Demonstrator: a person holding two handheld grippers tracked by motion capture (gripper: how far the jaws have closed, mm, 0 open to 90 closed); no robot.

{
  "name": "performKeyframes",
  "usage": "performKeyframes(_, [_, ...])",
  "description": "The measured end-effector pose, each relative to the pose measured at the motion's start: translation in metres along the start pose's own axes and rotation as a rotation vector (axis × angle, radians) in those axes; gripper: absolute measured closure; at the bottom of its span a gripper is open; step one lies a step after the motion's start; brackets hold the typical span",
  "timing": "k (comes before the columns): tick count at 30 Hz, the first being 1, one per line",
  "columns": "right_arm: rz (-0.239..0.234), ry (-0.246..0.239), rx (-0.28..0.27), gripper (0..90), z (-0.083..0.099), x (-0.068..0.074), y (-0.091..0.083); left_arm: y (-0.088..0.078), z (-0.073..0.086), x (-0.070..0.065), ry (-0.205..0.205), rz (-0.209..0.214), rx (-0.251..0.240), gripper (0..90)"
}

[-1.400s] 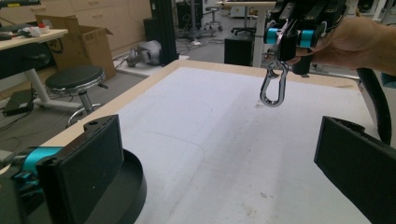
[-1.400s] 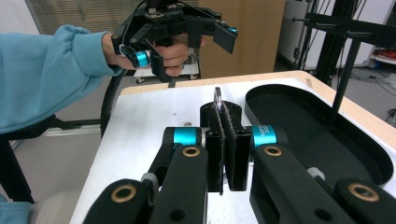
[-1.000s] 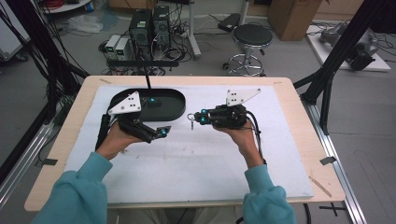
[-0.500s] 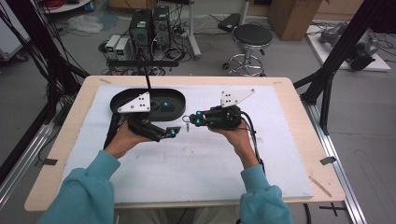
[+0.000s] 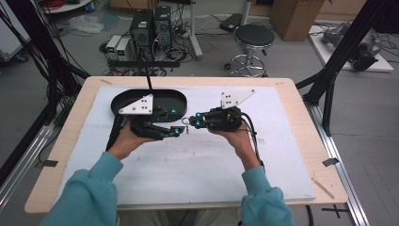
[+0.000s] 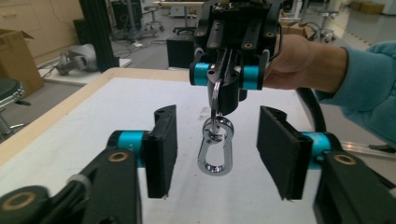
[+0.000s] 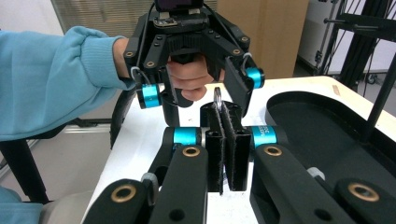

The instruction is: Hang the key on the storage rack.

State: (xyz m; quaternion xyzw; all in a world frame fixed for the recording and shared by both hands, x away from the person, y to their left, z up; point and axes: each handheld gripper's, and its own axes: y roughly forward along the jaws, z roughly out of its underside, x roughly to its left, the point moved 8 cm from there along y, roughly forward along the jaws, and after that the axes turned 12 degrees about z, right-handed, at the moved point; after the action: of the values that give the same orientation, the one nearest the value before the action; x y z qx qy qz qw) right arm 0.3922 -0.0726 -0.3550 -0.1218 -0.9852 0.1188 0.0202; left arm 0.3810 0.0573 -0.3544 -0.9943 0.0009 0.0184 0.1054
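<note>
A wooden table (image 5: pixel 301 141) carries a white mat (image 5: pixel 197 165) over most of its top. A black oval tray (image 5: pixel 176 98) lies on the mat's far left part, and a thin black rod (image 5: pixel 147 80) rises from the tray's far rim. Beyond the table's far edge, two dark computer towers (image 5: pixel 151 26) stand on the floor among loose cables, with small pale boxes (image 5: pixel 117 46) just left of them. A round black stool (image 5: pixel 254 36) stands beyond the far edge too, right of the towers. A cardboard box (image 5: pixel 292 16) sits past the stool. Black frame posts (image 5: pixel 346 52) stand off the table's right far corner.
</note>
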Motion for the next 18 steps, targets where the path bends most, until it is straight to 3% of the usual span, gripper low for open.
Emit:
performKeyframes(10, [-0.012, 0.002, 0.014, 88.7, 0.0018, 0.0021, 0.0029, 0.0014, -0.0004, -0.0018, 0.031, 0.008, 0.006, 69.3])
performKeyframes(18, [-0.014, -0.010, 0.006, 88.7, 0.0008, 0.0022, 0.0018, 0.0016, -0.0015, -0.0037, 0.046, 0.016, 0.001, 77.3])
